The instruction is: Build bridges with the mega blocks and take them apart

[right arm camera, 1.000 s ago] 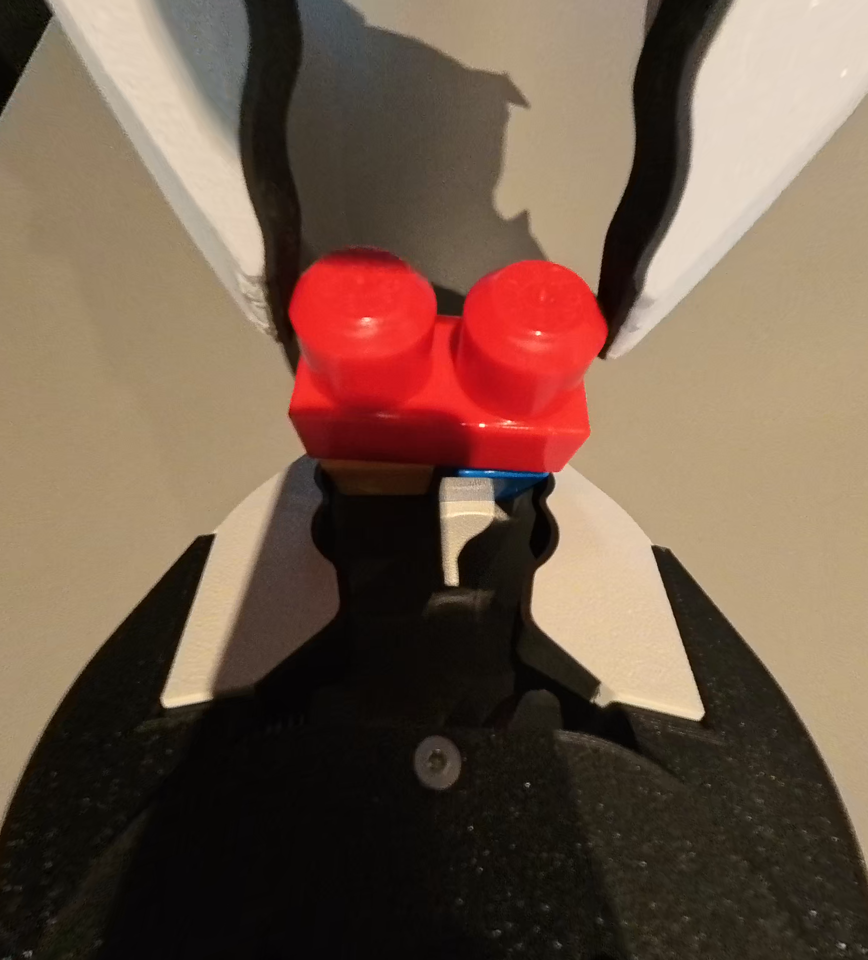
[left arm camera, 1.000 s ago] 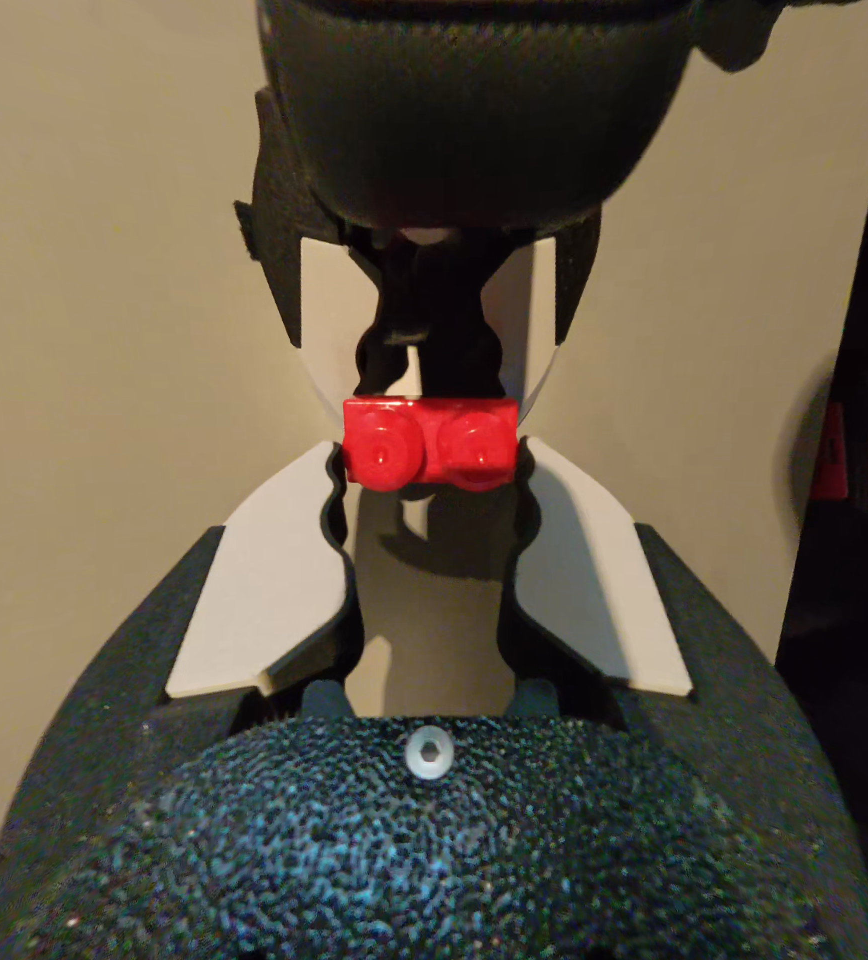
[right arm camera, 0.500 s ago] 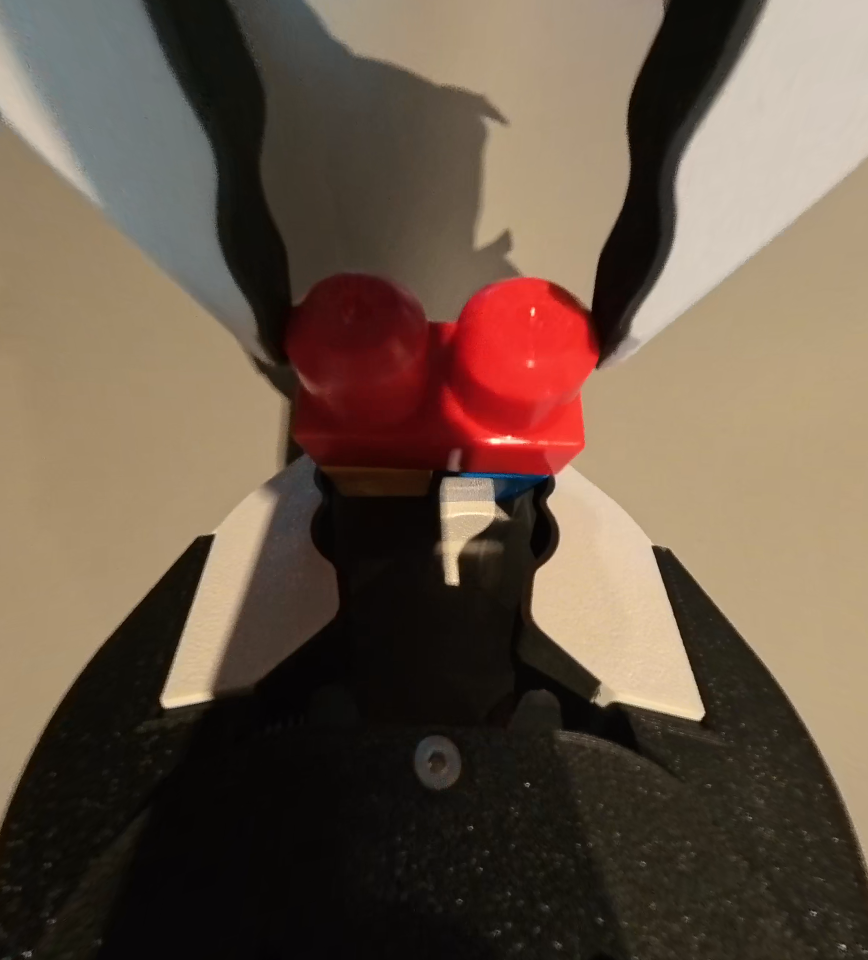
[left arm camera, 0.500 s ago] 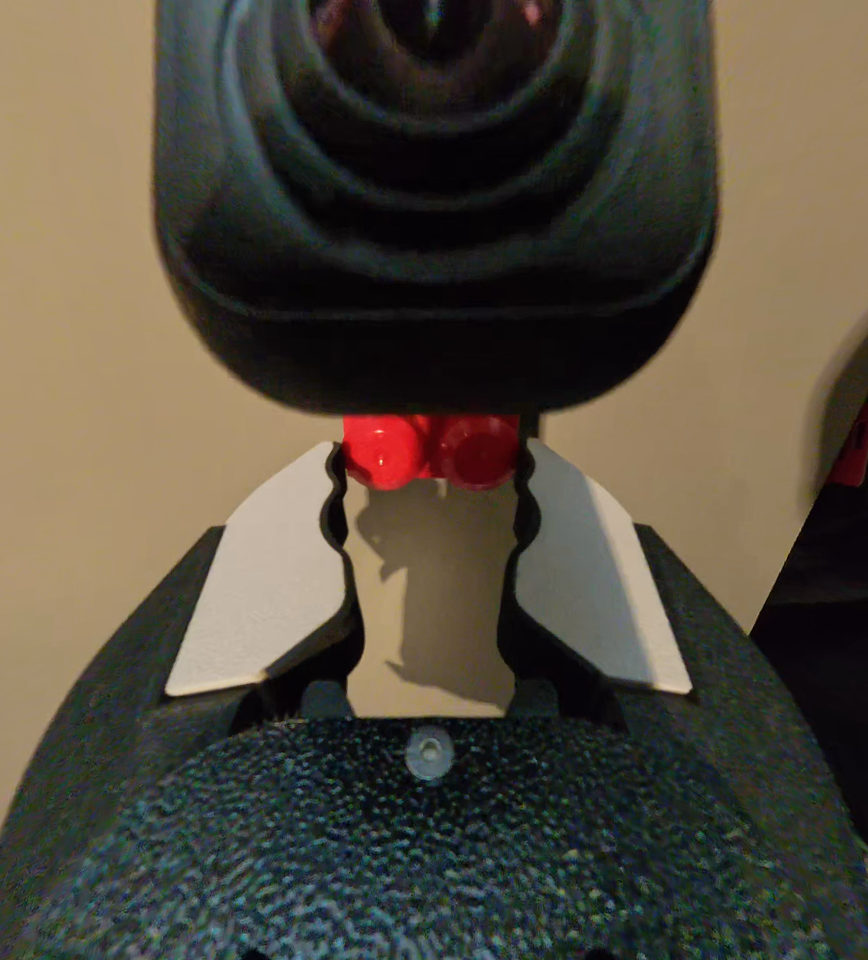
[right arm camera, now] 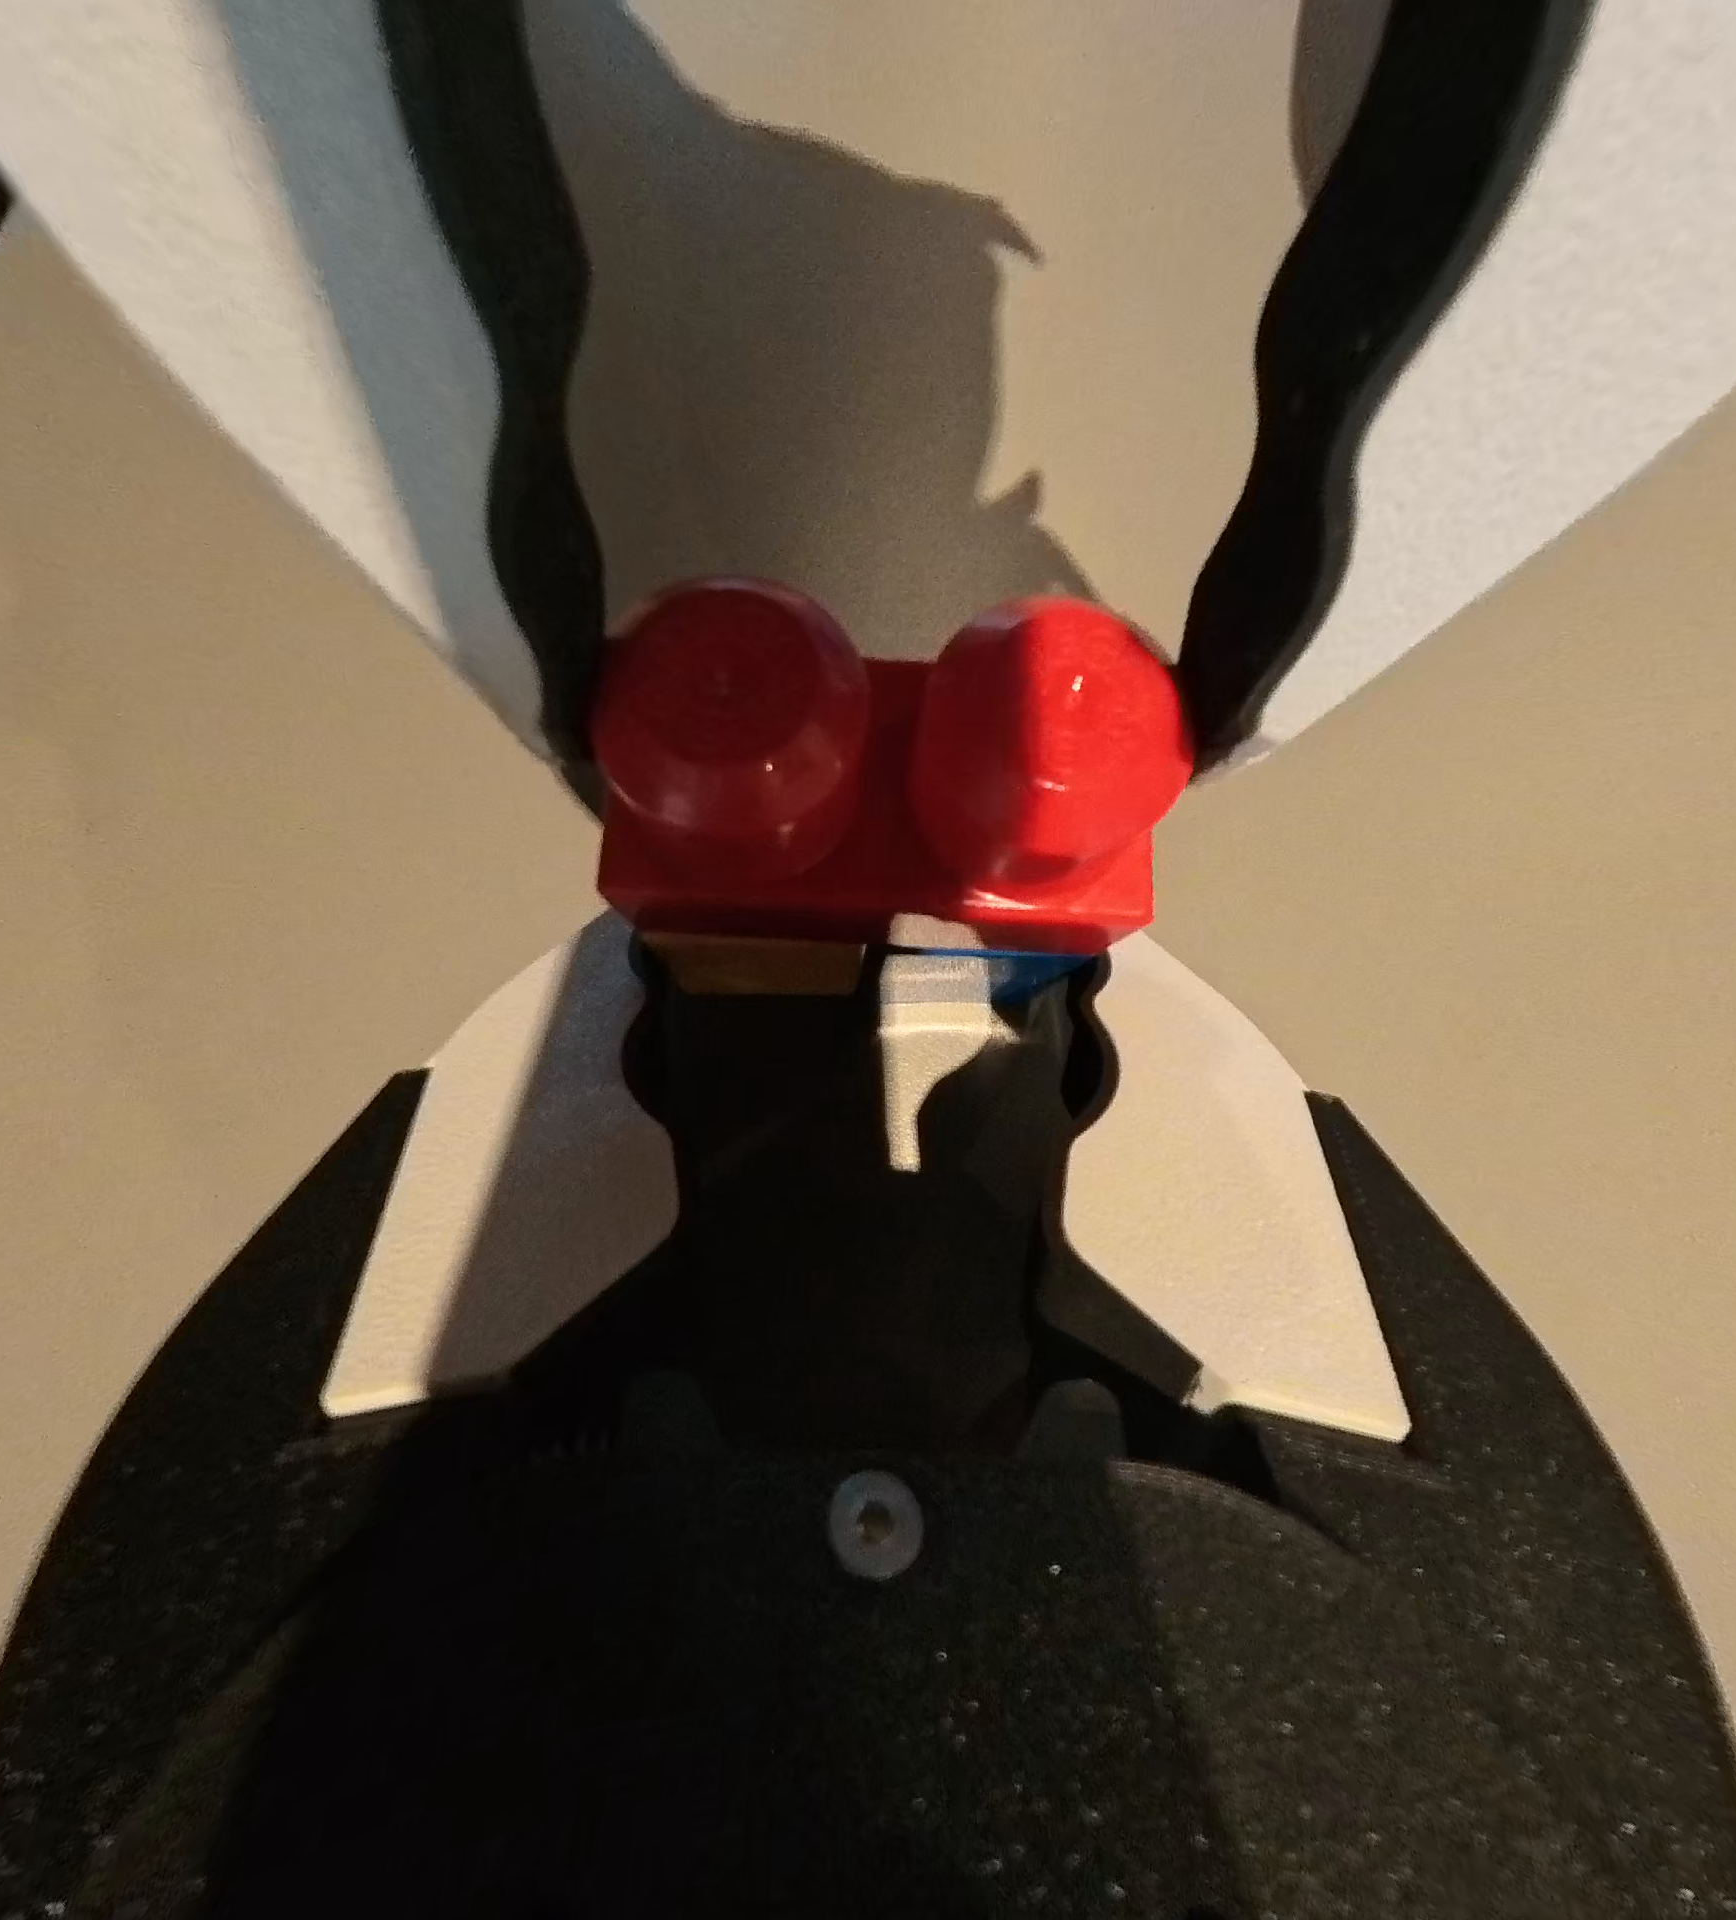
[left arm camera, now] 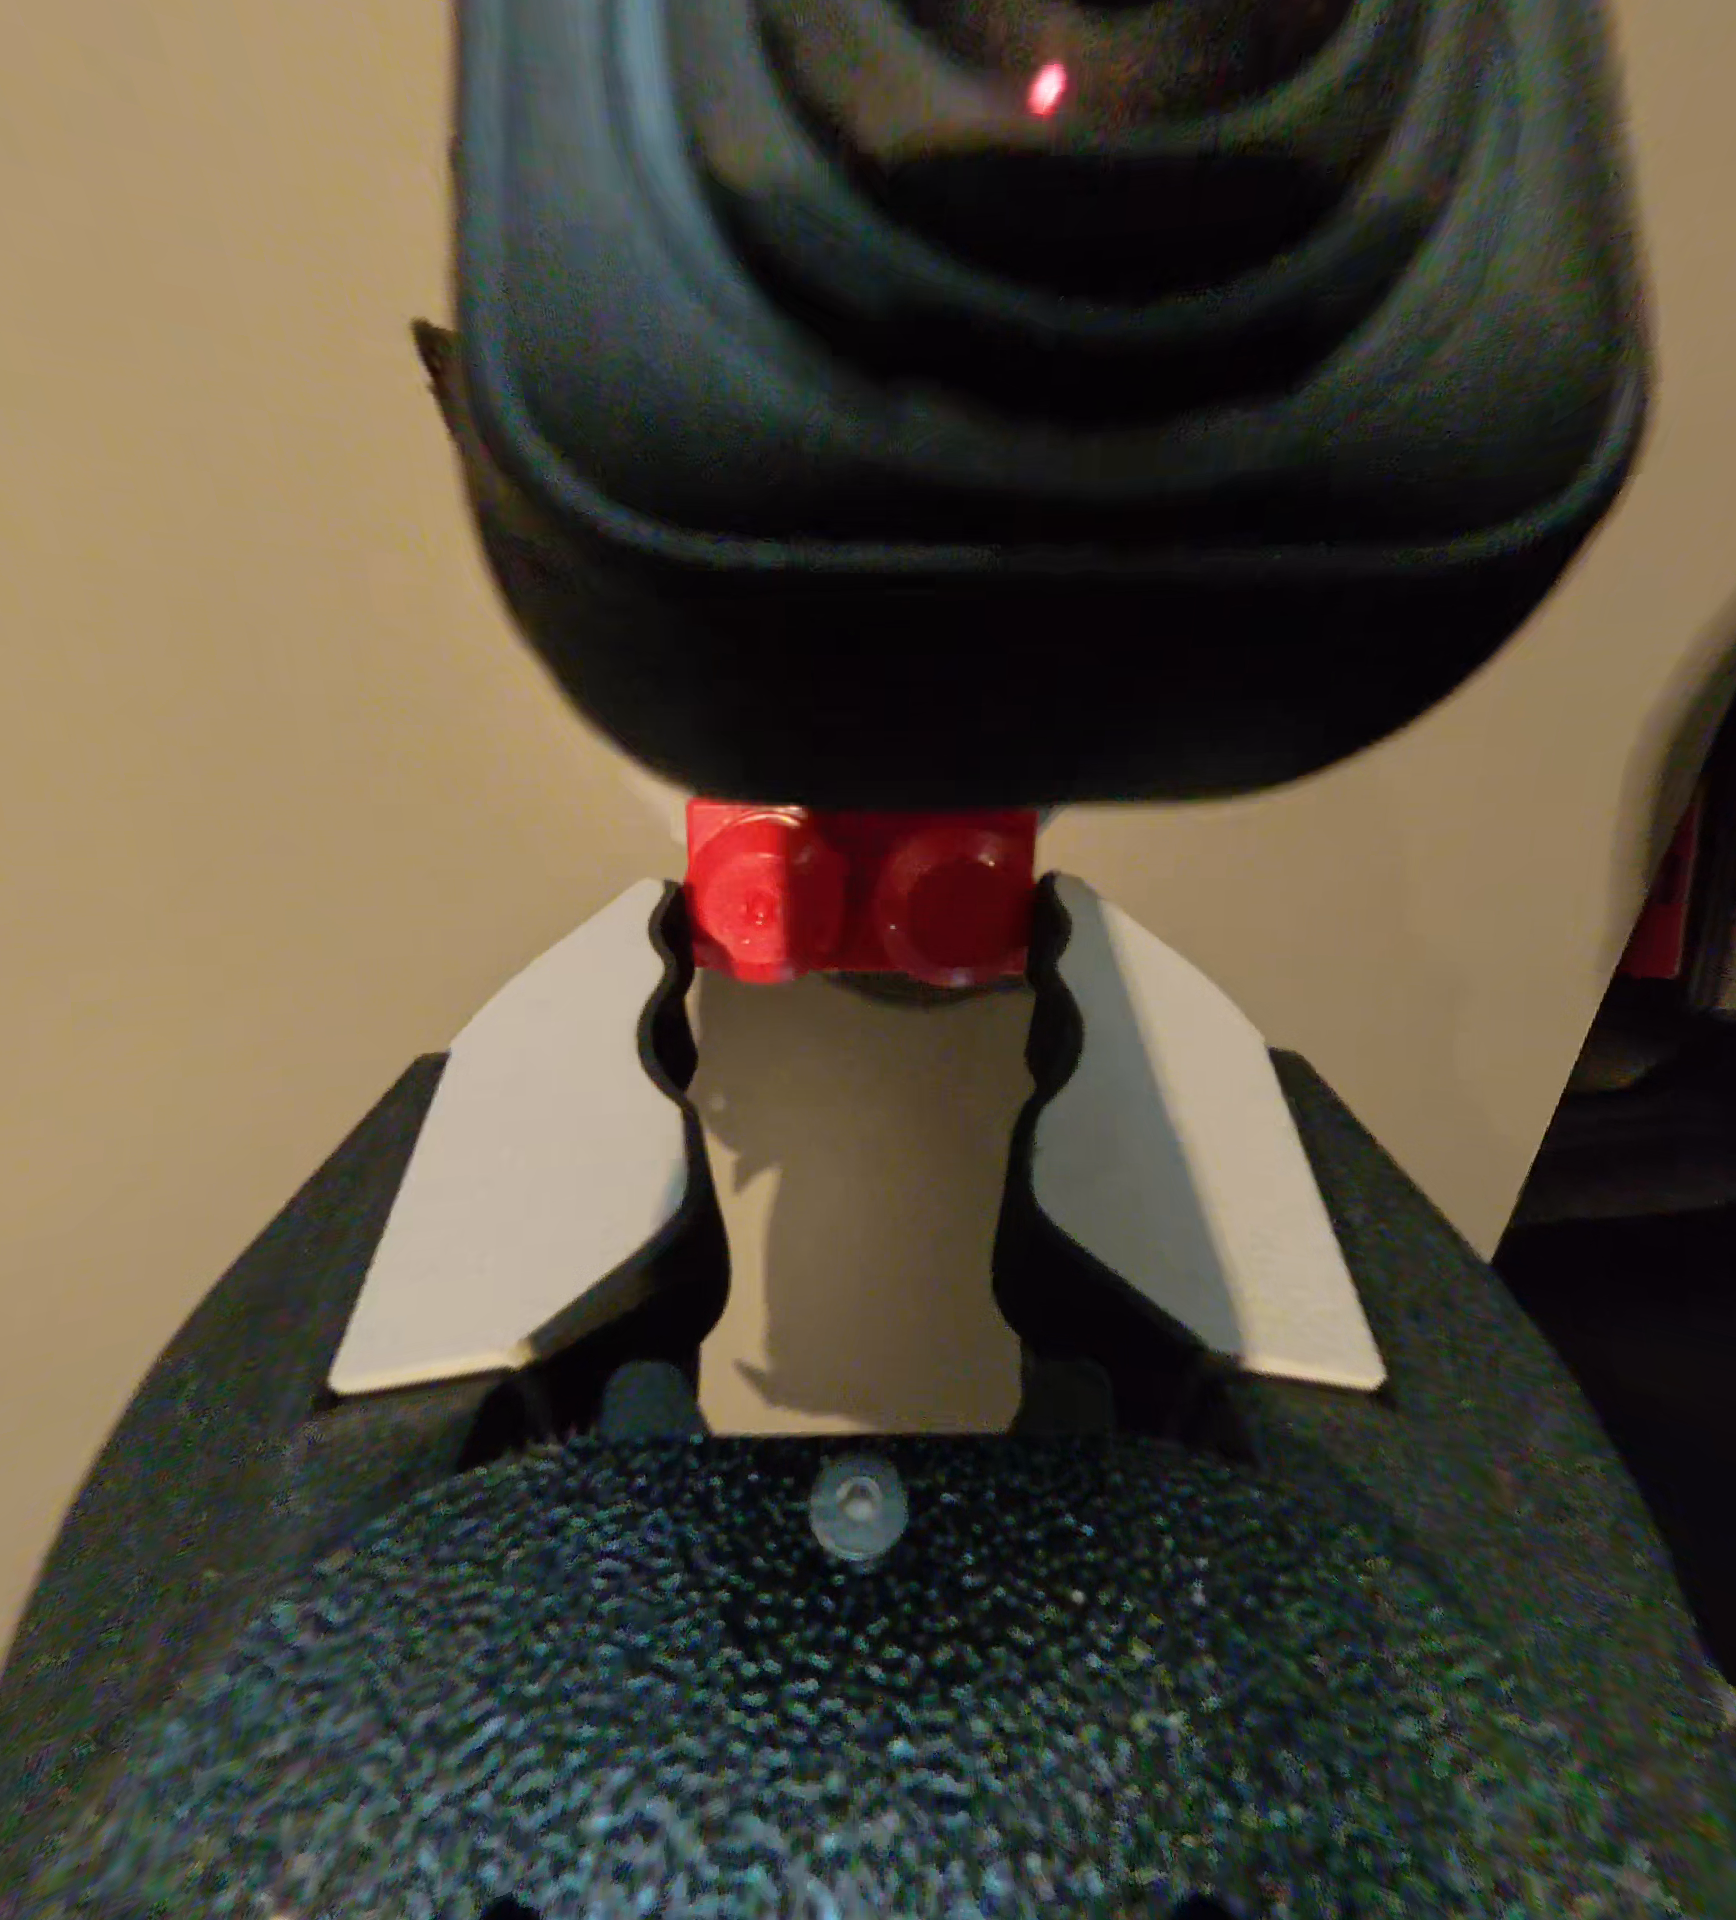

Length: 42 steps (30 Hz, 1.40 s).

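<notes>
A red two-stud block sits between my left gripper's fingertips, studs facing the camera; the left gripper is shut on it. The right gripper's black body looms just above and hides the block's far side. In the right wrist view the red block tops a blue block and a brown block. My right gripper is shut on those lower blocks. The left gripper's white fingers come down from above and clamp the red block's ends.
A beige tabletop lies under both grippers. At the right edge of the left wrist view the table ends, and a dark object with a red part stands there. Across from one pair of fingers to the other is roughly 5 centimetres.
The two grippers have drawn closer and tilted toward each other. The right gripper's body now fills the top of the left view. The red block's studs face the right camera more squarely.
</notes>
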Available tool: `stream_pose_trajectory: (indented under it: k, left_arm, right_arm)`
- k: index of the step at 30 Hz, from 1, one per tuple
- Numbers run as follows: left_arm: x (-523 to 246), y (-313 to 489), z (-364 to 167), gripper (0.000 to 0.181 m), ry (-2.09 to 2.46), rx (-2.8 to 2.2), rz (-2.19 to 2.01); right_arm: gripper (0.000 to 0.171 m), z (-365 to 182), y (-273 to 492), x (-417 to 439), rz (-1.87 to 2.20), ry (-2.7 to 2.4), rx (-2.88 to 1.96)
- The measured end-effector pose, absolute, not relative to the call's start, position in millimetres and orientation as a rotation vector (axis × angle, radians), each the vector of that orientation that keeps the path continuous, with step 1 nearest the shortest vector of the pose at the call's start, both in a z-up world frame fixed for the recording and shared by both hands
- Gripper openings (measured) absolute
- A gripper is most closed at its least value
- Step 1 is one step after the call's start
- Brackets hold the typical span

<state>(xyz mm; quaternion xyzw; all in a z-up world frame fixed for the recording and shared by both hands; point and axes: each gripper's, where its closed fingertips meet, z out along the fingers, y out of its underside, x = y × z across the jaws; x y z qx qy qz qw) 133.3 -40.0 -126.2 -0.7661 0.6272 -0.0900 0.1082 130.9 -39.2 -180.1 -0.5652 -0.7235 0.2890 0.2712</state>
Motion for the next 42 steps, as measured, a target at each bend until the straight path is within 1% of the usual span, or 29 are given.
stream_pose_trajectory:
  k: [1, 8, 19, 22, 27, 31, 32, 35, 37, 38, 40, 42]
  left_arm:
    - [133.4, -39.9, -126.6, 0.063, 1.829, -2.248, -0.291]
    - [135.4, -39.7, -127.0, 0.063, 1.728, -2.178, -0.395]
    - [135.3, -39.6, -126.3, 0.063, 1.785, -2.207, -0.317]
    - [136.3, -38.4, -125.1, 0.063, 1.768, -2.174, -0.410]
    - [136.2, -39.6, -125.7, 0.063, 1.713, -2.146, -0.584]
    - [137.6, -32.4, -125.1, 0.082, 1.679, -2.003, -0.596]
    - [138.9, -29.6, -120.4, 0.091, 1.646, -1.938, -0.609]
    - [142.8, -27.7, -99.1, 0.100, 1.501, -1.702, -0.741]
    - [134.9, -23.1, -92.0, 0.095, 1.381, -1.586, -0.782]
    - [128.3, -22.5, -97.4, 0.093, 1.349, -1.585, -0.802]
    - [114.8, -25.9, -123.3, 0.085, 1.362, -1.685, -0.833]
    - [103.7, -27.0, -148.7, 0.085, 1.408, -1.799, -0.768]
  right_arm:
    - [0.076, -180.1, -39.2, 130.8, 0.778, -1.949, -1.522]
    - [0.076, -180.4, -39.6, 130.5, 0.779, -1.950, -1.525]
    - [0.076, -180.0, -39.6, 130.1, 0.773, -1.941, -1.524]
    - [0.081, -179.1, -36.0, 130.9, 0.749, -1.911, -1.531]
    - [0.081, -179.6, -34.8, 132.6, 0.744, -1.899, -1.549]
    - [0.081, -179.8, -34.8, 132.5, 0.745, -1.898, -1.553]
    - [0.080, -179.7, -34.9, 132.6, 0.745, -1.898, -1.554]
    - [0.079, -179.5, -35.0, 132.5, 0.745, -1.897, -1.552]
    - [0.079, -179.4, -34.7, 132.6, 0.743, -1.894, -1.552]
    - [0.078, -179.1, -34.4, 132.7, 0.740, -1.891, -1.549]
    - [0.078, -178.0, -34.2, 133.0, 0.732, -1.883, -1.539]
    - [0.077, -177.7, -34.1, 133.4, 0.727, -1.876, -1.539]
